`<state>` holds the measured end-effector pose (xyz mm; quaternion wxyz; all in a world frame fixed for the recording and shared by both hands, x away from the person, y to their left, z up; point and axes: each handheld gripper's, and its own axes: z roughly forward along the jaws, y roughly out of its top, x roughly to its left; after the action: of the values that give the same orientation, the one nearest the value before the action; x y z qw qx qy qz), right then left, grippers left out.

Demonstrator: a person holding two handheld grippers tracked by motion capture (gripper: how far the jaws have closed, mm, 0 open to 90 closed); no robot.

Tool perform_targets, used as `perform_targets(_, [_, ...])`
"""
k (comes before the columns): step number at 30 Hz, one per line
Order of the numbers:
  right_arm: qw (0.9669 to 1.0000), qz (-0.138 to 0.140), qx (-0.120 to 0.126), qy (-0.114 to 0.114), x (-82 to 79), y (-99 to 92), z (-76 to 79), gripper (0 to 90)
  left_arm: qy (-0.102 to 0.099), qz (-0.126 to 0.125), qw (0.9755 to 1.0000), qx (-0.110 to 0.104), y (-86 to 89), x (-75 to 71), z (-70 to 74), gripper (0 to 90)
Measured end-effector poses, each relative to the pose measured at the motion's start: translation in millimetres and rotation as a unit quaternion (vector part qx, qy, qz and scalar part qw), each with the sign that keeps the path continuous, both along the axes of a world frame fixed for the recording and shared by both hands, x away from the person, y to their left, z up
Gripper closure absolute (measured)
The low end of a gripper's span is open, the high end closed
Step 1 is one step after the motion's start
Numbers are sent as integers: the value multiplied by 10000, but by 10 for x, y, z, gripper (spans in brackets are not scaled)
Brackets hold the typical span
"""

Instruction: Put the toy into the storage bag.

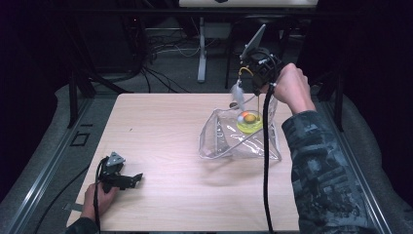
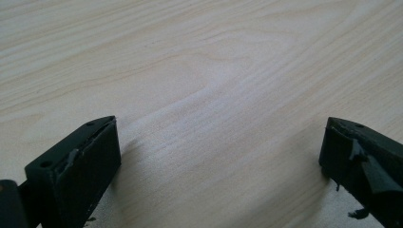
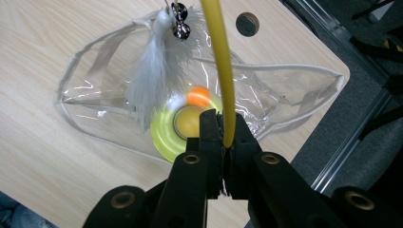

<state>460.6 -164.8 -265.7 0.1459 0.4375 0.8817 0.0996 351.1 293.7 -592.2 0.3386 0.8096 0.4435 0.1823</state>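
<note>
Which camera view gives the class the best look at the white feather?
The right gripper view: the white feather hangs large beside the yellow rod, above the clear bag. The high view shows it small; the left gripper view shows bare table.

Left gripper (image 1: 139, 177) sits low at the bottom left of the high view, lying level, jaws spread wide apart with nothing between them, left hand (image 1: 97, 199) wrapped round its back end. Right gripper (image 1: 238, 90) is up at the upper right, tipped downward, jaws squeezed together, right hand (image 1: 292, 87) gripping it from the right with the camo sleeve running down the frame's right side.
</note>
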Motion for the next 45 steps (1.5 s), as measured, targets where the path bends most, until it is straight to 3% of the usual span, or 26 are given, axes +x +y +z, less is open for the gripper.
perform_targets(25, [9996, -81, 65, 260, -20, -194, -541, 873, -1, 0, 10000, 0, 0, 0, 0, 1])
perform_targets(29, [9990, -76, 37, 439, -34, -228, -654, 873, 1, 0, 10000, 0, 0, 0, 0, 1])
perform_targets(37, [9985, -85, -60, 536, -74, -254, -857, 874, 1, -1, 10000, 1, 0, 0, 0, 1])
perform_targets(45, [9980, -34, 38, 628, -65, -247, -997, 874, 0, 0, 10000, 0, 0, 0, 0, 1])
